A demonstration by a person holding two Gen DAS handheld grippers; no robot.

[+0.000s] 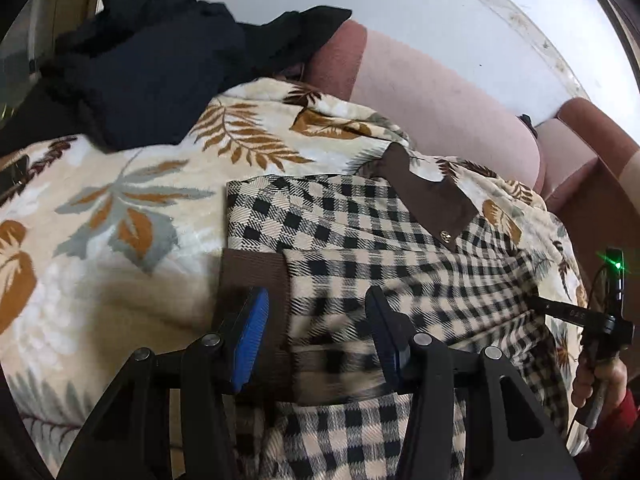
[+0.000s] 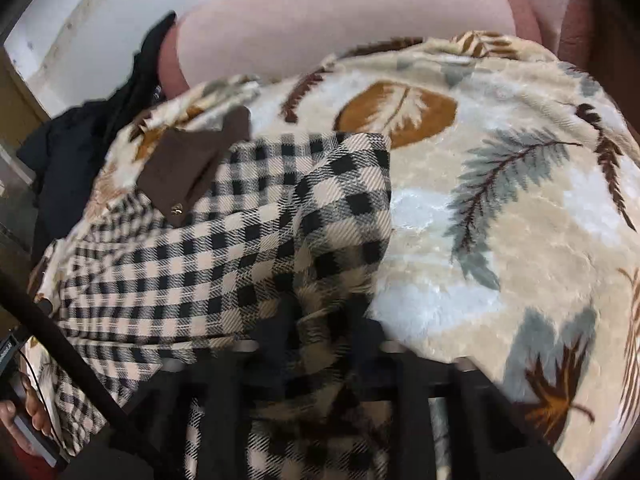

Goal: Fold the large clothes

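Note:
A black-and-cream checked garment (image 1: 360, 240) (image 2: 240, 248) with a brown collar (image 1: 432, 196) (image 2: 188, 176) and a brown cuff (image 1: 256, 276) lies on a leaf-patterned blanket (image 1: 120, 200). My left gripper (image 1: 316, 336) hovers over its near left part, jaws open. The blue pads (image 1: 250, 340) stand apart, with the cuff's edge and checked cloth below the gap. My right gripper (image 2: 324, 344) is blurred at the garment's near right edge. Its dark fingers (image 2: 276, 344) are close together, with a bunched fold of checked cloth pinched between them.
The blanket (image 2: 500, 200) covers a pink sofa whose backrest (image 1: 440, 100) (image 2: 340, 20) rises behind. A heap of dark clothes (image 1: 152, 72) (image 2: 68, 152) lies at the left end. A hand (image 1: 596, 376) holds the other gripper's handle at the right edge.

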